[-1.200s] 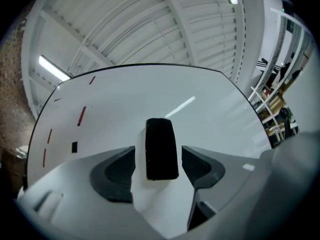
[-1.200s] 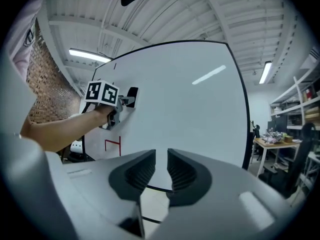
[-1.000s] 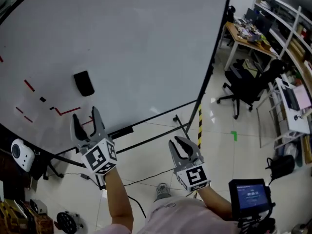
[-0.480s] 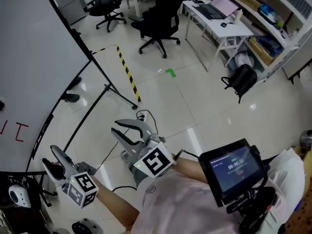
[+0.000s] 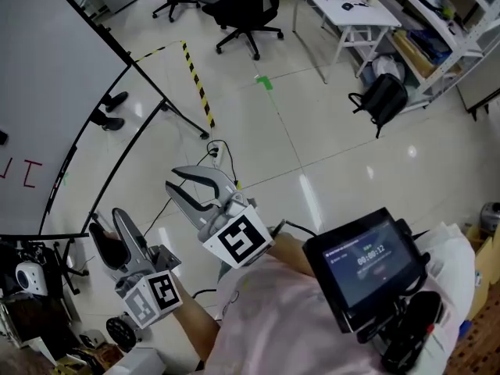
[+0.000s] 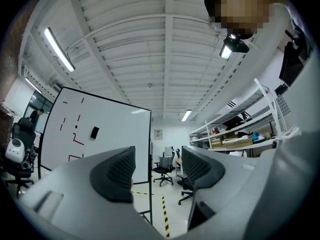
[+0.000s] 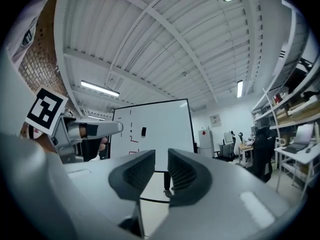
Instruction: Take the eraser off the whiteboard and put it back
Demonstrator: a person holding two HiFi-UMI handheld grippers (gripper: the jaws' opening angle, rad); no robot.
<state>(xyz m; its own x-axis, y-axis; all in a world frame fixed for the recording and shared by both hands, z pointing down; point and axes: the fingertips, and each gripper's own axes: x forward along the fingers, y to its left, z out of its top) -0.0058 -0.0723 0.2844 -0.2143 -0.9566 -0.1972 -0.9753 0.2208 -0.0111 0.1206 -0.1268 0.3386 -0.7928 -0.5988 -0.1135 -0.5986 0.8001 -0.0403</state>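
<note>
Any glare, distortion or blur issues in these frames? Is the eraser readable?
Head view: lamp glare streaks on the floor, whiteboard edge bowed, no obvious motion blur. Left gripper view: fisheye, dark corners, eraser small but distinct. Right gripper view: same fisheye, eraser tiny, ceiling lamp blown out.

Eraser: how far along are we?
Nothing visibly done: the eraser sits on the whiteboard, away from both grippers. In hand: nothing; left gripper and right gripper are open and empty. Left: approach, lift it off, put it back. Can't rule out a cycle already finished.
</note>
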